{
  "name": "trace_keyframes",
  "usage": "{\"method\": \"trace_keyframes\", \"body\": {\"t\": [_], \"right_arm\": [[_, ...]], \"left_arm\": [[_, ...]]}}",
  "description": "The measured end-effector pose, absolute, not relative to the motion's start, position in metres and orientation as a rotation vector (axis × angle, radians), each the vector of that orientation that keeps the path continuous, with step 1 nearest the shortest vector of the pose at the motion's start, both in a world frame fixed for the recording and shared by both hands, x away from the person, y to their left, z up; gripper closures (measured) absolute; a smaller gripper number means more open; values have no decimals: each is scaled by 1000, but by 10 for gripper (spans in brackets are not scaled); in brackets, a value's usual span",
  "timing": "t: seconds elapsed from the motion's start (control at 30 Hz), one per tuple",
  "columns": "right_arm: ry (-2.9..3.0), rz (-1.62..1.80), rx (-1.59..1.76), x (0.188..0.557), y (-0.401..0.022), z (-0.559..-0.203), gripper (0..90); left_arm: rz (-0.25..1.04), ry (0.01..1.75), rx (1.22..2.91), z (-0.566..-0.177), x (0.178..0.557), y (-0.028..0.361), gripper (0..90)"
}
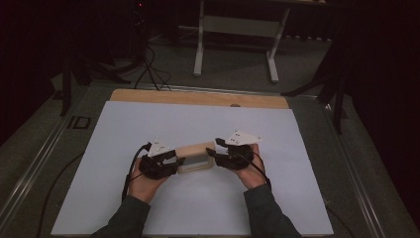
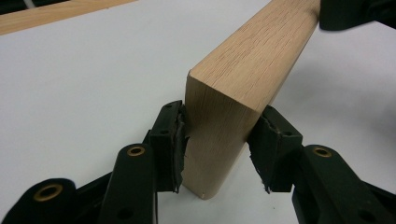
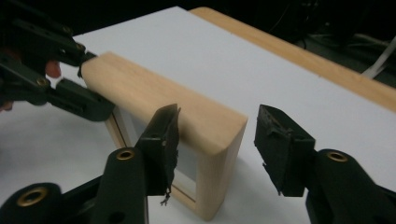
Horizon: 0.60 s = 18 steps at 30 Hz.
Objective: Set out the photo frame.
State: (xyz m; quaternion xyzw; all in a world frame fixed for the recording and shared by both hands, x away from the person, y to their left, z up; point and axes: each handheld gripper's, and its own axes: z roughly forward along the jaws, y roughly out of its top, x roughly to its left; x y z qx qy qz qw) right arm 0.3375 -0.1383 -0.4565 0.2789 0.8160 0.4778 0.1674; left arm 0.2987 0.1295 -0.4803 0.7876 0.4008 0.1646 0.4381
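The wooden frame point(image 1: 196, 157) stands on its edge on the white sheet point(image 1: 148, 124) on the desk point(image 1: 198, 97). The left tongs point(image 2: 217, 151) squeeze one end of it. The right tongs point(image 3: 217, 149) are open around the other end, with a gap on one side

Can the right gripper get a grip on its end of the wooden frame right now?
Probably yes. The right gripper stands open with the frame end between its jaws, nothing blocking; the left gripper clamps the far end.
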Motion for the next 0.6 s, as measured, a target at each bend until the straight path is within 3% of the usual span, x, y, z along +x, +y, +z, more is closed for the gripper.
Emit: {"method": "trace_keyframes", "body": {"t": [0.27, 0.6], "right_arm": [[2405, 1350, 765, 343, -133, -469, 389], [2443, 1334, 742, 352, -127, -480, 391]], "left_arm": [[414, 997, 1959, -480, 299, 130, 577], [421, 1000, 1955, -481, 300, 130, 580]]}}
